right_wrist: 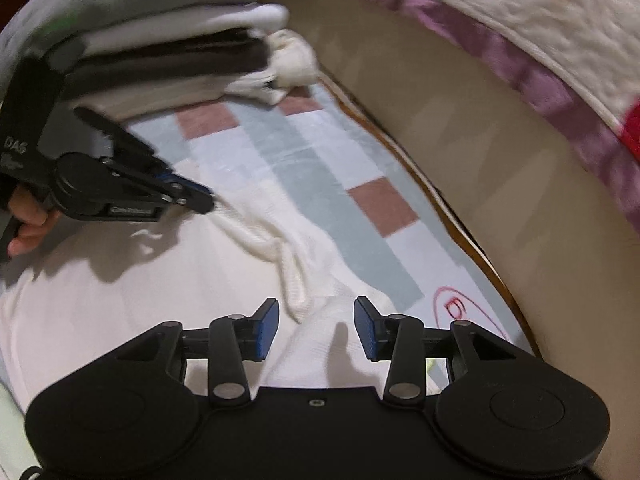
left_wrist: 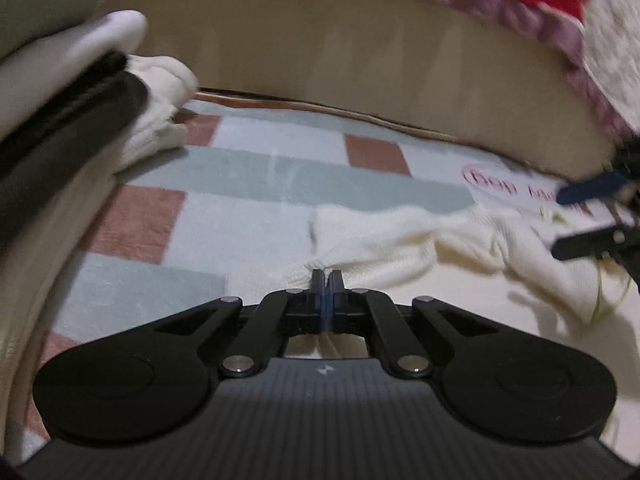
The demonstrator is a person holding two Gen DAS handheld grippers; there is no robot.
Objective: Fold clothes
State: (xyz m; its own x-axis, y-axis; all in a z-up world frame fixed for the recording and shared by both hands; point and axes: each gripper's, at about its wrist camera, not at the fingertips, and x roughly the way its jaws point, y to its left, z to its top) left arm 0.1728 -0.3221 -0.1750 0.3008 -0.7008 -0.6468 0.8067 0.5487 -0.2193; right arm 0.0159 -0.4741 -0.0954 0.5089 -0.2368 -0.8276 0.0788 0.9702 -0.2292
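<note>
A cream knit garment (left_wrist: 400,240) lies crumpled on a checked mat (left_wrist: 256,176). My left gripper (left_wrist: 327,276) is shut on the garment's edge, with cloth pinched between its jaws. In the right wrist view the same garment (right_wrist: 280,240) runs across the mat (right_wrist: 312,168), and my left gripper (right_wrist: 200,200) grips its far edge. My right gripper (right_wrist: 316,324) is open, low over the garment's near part, with cloth between its blue pads (right_wrist: 268,328) but not pinched. It also shows at the right edge of the left wrist view (left_wrist: 580,216).
A stack of folded clothes (right_wrist: 168,48), grey, white and black, sits at the mat's far left (left_wrist: 60,92). A beige bed side (right_wrist: 460,128) with a purple-edged quilt (right_wrist: 520,40) borders the mat. A red printed logo (right_wrist: 460,308) marks the mat.
</note>
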